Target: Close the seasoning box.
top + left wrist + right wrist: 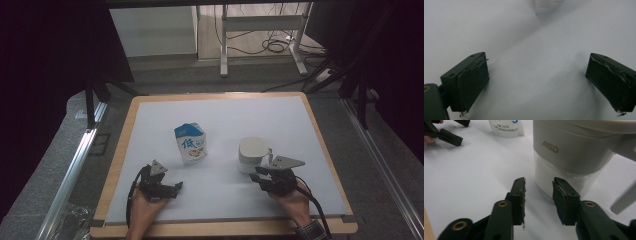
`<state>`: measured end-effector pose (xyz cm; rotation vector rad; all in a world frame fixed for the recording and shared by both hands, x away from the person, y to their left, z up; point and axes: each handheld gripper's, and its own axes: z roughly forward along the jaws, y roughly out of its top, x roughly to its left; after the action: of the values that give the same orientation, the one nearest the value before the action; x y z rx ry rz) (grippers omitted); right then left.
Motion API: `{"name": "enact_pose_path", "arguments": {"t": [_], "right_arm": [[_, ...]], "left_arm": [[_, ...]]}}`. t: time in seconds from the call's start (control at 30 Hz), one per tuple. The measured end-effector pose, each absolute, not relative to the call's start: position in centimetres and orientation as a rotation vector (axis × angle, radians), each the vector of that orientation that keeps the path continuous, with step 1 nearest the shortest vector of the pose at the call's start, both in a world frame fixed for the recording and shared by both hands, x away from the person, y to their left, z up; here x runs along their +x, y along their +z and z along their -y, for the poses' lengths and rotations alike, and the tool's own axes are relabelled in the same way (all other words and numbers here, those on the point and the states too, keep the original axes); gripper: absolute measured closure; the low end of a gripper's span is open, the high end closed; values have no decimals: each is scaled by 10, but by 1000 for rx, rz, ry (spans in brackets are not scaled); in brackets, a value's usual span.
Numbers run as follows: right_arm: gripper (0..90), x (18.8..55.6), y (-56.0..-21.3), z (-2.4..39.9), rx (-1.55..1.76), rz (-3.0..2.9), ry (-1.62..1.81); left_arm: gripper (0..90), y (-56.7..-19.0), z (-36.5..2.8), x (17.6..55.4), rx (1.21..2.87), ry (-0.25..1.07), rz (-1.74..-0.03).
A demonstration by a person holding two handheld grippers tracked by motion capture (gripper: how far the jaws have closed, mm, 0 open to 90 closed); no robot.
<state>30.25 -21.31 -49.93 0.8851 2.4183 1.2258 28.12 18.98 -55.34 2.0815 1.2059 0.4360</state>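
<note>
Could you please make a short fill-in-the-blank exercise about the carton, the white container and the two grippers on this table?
1. The milk carton stands to the ____ of the white container in the high view.
2. The letters on the white container read ____.
3. The jaws of the right gripper hold ____ between them.
4. The left gripper has its jaws wide ____ over the white table sheet.

Missing words: left; ASD; nothing; open

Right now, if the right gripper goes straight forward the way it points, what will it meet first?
Most likely the white container marked ASD: it stands directly ahead of the right gripper, whose jaws are partly open with nothing between them. The gap to its base looks small, though depth is hard to judge.
</note>
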Motion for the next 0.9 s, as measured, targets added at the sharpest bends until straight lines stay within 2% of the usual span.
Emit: {"name": "enact_pose_path", "arguments": {"t": [0.13,0.5,0.7,0.8,0.9], "right_arm": [[529,299,-495,216,889,-2422,1201],[443,292,-488,235,941,-2397,1182],[353,291,-490,250,1000,-2358,1168],[245,292,-496,261,1054,-2327,1137],[208,294,-500,266,1091,-2320,1117]], "left_arm": [[44,-553,-190,281,2081,436,-1206],[44,-553,-190,281,2082,437,-1206],[44,-553,-190,281,2082,437,-1206],[44,-553,-190,281,2082,437,-1205],[43,-553,-190,281,2082,437,-1206]]}}
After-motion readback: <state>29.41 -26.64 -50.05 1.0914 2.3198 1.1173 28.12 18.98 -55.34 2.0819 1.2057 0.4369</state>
